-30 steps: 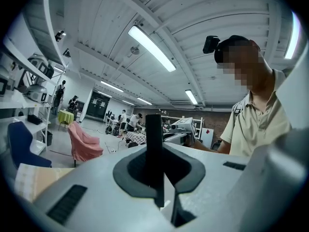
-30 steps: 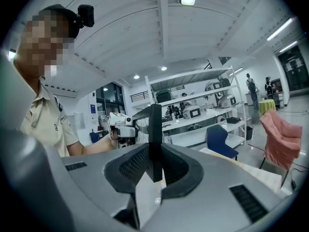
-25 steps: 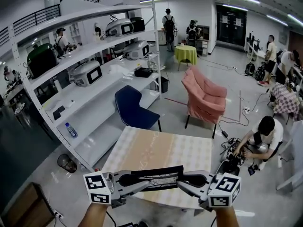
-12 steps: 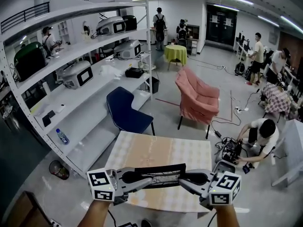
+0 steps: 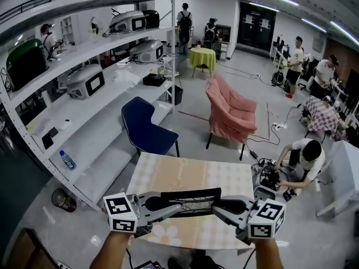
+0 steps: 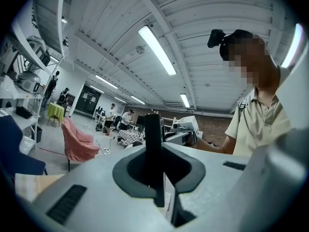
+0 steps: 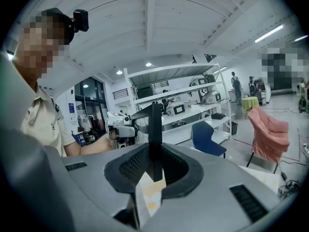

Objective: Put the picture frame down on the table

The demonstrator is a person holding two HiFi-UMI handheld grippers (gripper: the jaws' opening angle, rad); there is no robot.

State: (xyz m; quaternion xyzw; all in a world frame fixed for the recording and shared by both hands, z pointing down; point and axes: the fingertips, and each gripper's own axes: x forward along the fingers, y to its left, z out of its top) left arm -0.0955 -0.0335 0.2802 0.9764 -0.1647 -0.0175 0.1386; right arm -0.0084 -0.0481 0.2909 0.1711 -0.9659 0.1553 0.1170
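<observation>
A black picture frame [image 5: 190,202] hangs level above the near part of the table [image 5: 190,178], held at both ends. My left gripper [image 5: 170,204] is shut on its left end and my right gripper [image 5: 216,205] is shut on its right end. In the left gripper view the frame [image 6: 153,153] shows edge-on as a dark upright bar between the jaws. The right gripper view shows the same frame [image 7: 154,139] edge-on between its jaws, with the left gripper [image 7: 120,128] at the far end.
A blue chair [image 5: 147,129] and a pink armchair [image 5: 230,114] stand beyond the table. White shelving [image 5: 84,102] with machines runs along the left. A person [image 5: 300,156] crouches over cables on the floor at the right.
The view has moved forward, so the table now lies more under the frame. Both grippers still hold the frame the same way.
</observation>
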